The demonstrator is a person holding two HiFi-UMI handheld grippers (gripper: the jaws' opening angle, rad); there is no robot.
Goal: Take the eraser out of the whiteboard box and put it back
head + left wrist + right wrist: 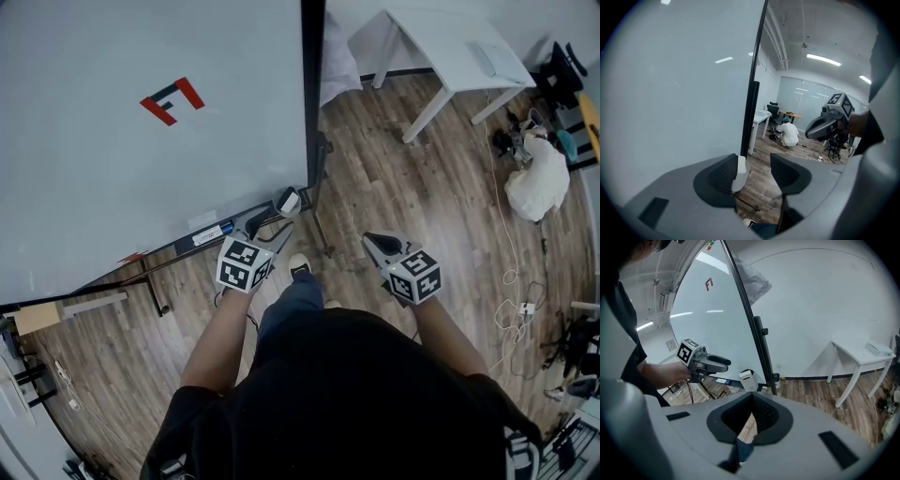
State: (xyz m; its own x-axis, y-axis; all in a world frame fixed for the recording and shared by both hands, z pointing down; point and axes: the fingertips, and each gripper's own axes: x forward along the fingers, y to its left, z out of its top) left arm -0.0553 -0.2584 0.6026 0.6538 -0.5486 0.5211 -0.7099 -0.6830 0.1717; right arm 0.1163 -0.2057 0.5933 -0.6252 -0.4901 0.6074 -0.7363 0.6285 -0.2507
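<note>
The white eraser (289,202) with a dark top stands at the right end of the whiteboard's tray (178,246), by the board's black edge. In the right gripper view the eraser (748,379) shows upright there. My left gripper (270,225) is open just short of it, jaws pointing at it. In the left gripper view the eraser (739,172) peeks out beside the left finger, not between the jaws of the left gripper (757,171). My right gripper (373,240) hangs to the right over the floor, shut on nothing; its jaws (752,399) meet at the tip.
The whiteboard (141,141) bears a red and black magnet (172,100). A blue marker (211,232) lies on the tray. A white table (450,56) stands at the back right. A person in white (539,178) crouches at far right, with cables (511,281) on the wood floor.
</note>
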